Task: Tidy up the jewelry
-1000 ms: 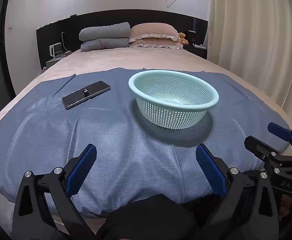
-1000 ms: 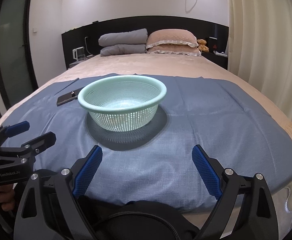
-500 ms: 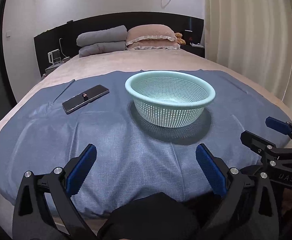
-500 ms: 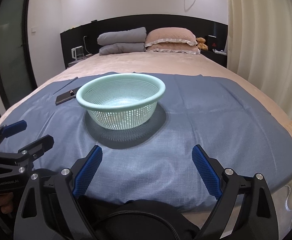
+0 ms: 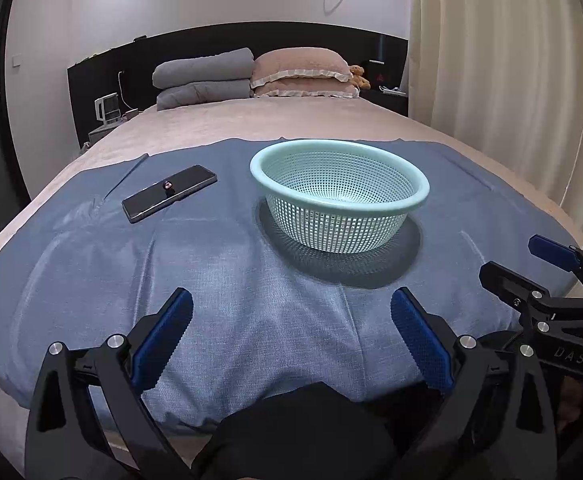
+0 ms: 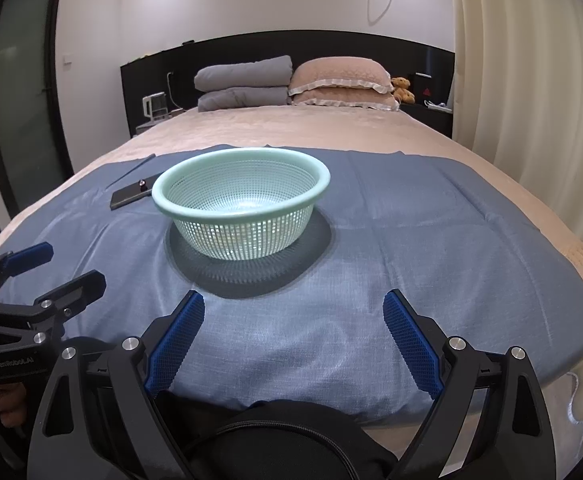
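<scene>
A pale green mesh basket (image 5: 339, 196) (image 6: 241, 210) stands on a blue cloth (image 5: 231, 288) (image 6: 411, 248) spread over the bed. Left of it lies a dark flat tray (image 5: 169, 199) (image 6: 131, 197) with one small ring (image 5: 168, 185) (image 6: 142, 182) on top. My left gripper (image 5: 291, 316) hovers open near the cloth's front edge, nothing between its blue pads. My right gripper (image 6: 293, 316) is open too, level with it and to its right. Each gripper shows at the edge of the other's view. The basket's inside is only partly visible.
Grey and pink pillows (image 5: 251, 74) lie at the dark headboard (image 6: 291, 52). A small teddy bear (image 6: 403, 90) sits beside them. Curtains (image 5: 511, 60) hang on the right, a glass door (image 6: 19, 100) on the left. A thin dark stick (image 5: 129, 172) lies by the tray.
Both grippers have drawn back slightly and tilted a little; the basket and tray sit marginally farther off. Jaws stay open and nothing on the bed has moved.
</scene>
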`<state>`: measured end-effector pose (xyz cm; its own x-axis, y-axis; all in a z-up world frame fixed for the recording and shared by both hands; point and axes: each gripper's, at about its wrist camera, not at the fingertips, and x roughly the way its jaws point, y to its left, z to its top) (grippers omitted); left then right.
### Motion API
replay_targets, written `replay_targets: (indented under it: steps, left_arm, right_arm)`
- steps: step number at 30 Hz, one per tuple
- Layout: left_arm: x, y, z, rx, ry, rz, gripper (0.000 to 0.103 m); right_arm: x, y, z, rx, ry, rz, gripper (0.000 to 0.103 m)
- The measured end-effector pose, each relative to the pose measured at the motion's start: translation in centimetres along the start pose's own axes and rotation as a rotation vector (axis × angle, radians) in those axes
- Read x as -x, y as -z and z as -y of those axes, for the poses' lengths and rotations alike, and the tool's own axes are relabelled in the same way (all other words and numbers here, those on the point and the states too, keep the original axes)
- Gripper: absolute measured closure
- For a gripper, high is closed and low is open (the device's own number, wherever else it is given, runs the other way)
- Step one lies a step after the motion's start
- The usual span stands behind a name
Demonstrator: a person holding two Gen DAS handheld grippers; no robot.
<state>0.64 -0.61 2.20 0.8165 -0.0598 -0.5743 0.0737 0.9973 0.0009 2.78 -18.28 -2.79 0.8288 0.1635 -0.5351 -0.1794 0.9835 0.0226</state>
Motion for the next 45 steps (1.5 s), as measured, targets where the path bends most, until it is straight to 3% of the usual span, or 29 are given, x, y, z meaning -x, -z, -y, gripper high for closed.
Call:
replay_targets:
  steps: [45]
  left_arm:
    - [0.19, 0.11, 0.60, 0.008, -0.017, -0.006, 0.006]
  right_arm:
    - [0.23, -0.05, 0.46, -0.004, -0.004, 0.009, 0.016]
